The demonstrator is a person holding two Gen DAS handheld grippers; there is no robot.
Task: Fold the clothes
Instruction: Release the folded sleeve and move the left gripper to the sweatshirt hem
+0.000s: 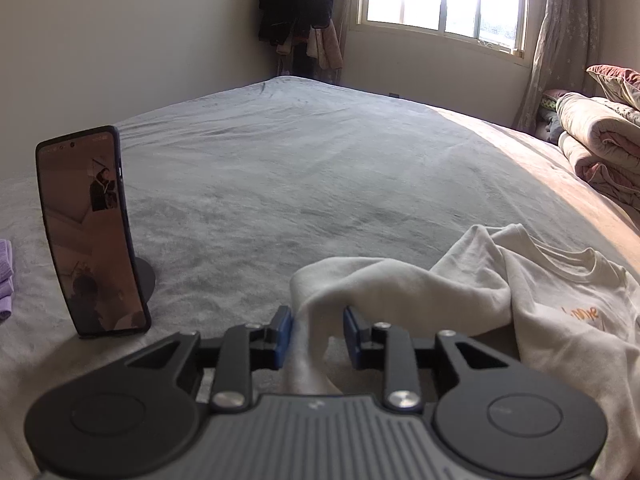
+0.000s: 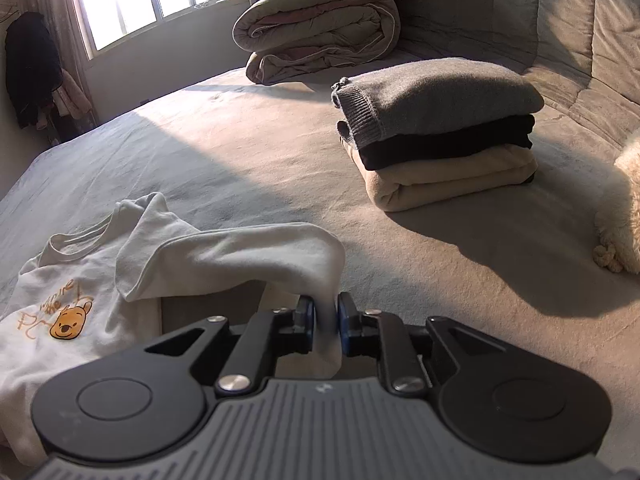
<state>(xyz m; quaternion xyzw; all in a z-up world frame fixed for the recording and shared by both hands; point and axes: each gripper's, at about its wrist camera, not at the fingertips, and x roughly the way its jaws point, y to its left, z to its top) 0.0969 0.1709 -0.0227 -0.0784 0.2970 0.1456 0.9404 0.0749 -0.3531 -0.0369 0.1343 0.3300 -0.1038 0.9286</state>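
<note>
A white T-shirt [image 2: 72, 280] with an orange bear print lies on the grey bed cover, its neck towards the window. One lifted fold of it [image 1: 400, 280] runs up over my left gripper [image 1: 318, 334]. That gripper's blue pads stand apart, and the cloth hangs loosely between them with a gap on the right side. In the right wrist view another raised fold [image 2: 248, 256] leads into my right gripper [image 2: 326, 320], whose pads are shut on the white cloth. The shirt's body rests flat beside both grippers.
A phone [image 1: 90, 232] stands on a round stand at the left. A stack of three folded garments [image 2: 440, 132] sits at the right, with rolled quilts [image 2: 320, 32] behind. Something fluffy and white [image 2: 620, 208] lies at the far right. Purple cloth [image 1: 6, 280] shows at the left edge.
</note>
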